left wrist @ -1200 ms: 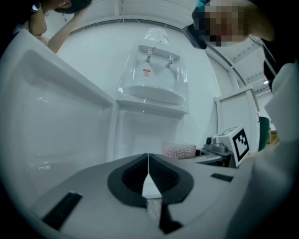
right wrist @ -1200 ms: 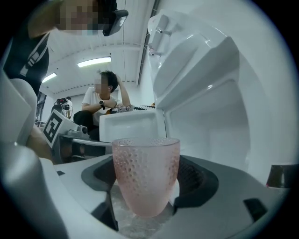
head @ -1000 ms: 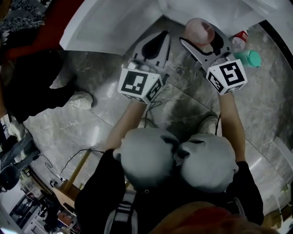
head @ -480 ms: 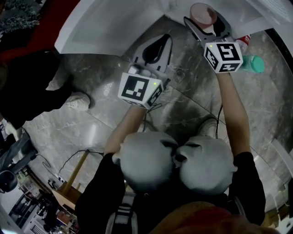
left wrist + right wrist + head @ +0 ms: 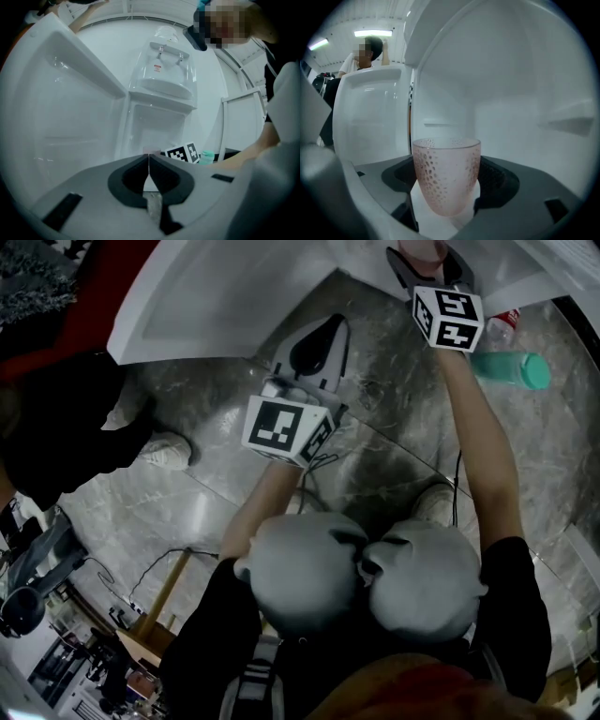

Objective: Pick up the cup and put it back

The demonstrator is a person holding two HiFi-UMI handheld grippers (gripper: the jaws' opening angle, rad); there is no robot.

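Right gripper view puts the single pink cup (image 5: pixel 446 159) upright between my right gripper's (image 5: pixel 446 190) jaws, clamped on its sides, with the white compartment (image 5: pixel 525 93) just ahead. I judge this is the put-back step; next comes a level set-down, then release. My left gripper (image 5: pixel 148 161), the second of two, hangs aside, jaws together on nothing.

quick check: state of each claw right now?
Left claw: closed, jaws together, nothing between them.
Right claw: closed on the pink cup, which stands upright between its jaws.
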